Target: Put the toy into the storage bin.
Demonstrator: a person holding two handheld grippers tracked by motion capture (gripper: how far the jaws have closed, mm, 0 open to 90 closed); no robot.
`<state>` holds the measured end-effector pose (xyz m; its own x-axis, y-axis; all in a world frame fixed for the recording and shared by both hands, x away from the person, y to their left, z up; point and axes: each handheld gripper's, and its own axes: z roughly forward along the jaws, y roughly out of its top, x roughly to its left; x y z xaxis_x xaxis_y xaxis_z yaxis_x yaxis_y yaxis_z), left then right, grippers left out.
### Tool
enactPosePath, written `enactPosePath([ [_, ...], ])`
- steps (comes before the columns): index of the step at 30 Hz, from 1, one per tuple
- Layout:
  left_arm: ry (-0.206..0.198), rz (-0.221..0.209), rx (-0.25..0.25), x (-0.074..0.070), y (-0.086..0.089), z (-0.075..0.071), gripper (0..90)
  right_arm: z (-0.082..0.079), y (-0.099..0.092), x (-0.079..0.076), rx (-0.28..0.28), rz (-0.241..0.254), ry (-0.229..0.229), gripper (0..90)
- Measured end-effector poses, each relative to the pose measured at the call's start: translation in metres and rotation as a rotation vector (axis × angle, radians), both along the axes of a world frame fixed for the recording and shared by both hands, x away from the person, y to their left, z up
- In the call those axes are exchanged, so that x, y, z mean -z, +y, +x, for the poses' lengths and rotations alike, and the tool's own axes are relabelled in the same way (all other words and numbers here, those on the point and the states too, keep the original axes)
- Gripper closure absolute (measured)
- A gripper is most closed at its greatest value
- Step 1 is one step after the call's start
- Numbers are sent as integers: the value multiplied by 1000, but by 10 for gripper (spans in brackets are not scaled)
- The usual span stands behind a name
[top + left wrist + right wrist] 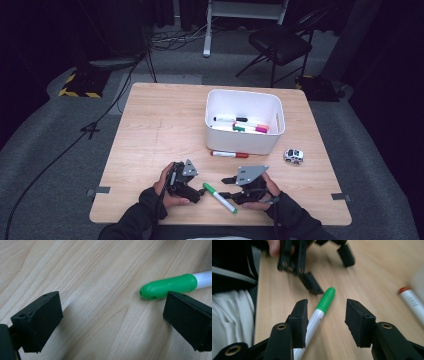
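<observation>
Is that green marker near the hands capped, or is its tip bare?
Capped. The green marker lies flat on the table with its rounded green cap covering one end of the white barrel.

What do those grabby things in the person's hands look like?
Each gripper, left and right, is black with two chunky square jaws and a grey three-cornered plate on top. The person wears dark sleeves.

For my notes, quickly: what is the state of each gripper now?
Left gripper: jaws open, holding nothing.
Right gripper: jaws open around the green marker, not gripping it.
</observation>
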<state>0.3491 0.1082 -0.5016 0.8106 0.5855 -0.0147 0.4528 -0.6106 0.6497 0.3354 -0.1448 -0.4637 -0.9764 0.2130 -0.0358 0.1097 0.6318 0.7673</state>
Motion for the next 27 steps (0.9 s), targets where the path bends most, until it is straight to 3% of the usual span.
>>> enactPosePath([
  [1, -3, -4, 0, 0, 0, 0, 26, 1, 6, 7, -7, -33, -5, 527],
  [4, 2, -5, 0, 0, 1, 0, 26, 0, 13, 19, -8, -51, 34, 534],
  [6, 6, -8, 2, 1, 1, 1, 26, 1, 14, 24, -19, -75, 27, 556],
  [12, 9, -9, 0, 1, 1, 0, 25, 6, 6, 31, 8, -89, 16, 736],
  [14, 9, -9, 0, 1, 1, 0, 25, 7, 2, 31, 18, -92, 9, 757],
  [19, 9, -9, -1, 1, 1, 0, 25, 20, -33, 31, 77, -84, 22, 769],
  [20, 9, -9, -1, 1, 1, 0, 25, 22, -39, 31, 98, -75, 50, 769],
  [22, 9, -9, -1, 1, 0, 0, 25, 27, -54, 31, 97, -76, 31, 769],
  [25, 5, -10, -1, 1, 0, 1, 24, 30, -71, 31, 140, -59, 60, 768],
  [27, 5, -9, -2, 1, 0, 1, 23, 32, -82, 31, 136, -71, 44, 768],
])
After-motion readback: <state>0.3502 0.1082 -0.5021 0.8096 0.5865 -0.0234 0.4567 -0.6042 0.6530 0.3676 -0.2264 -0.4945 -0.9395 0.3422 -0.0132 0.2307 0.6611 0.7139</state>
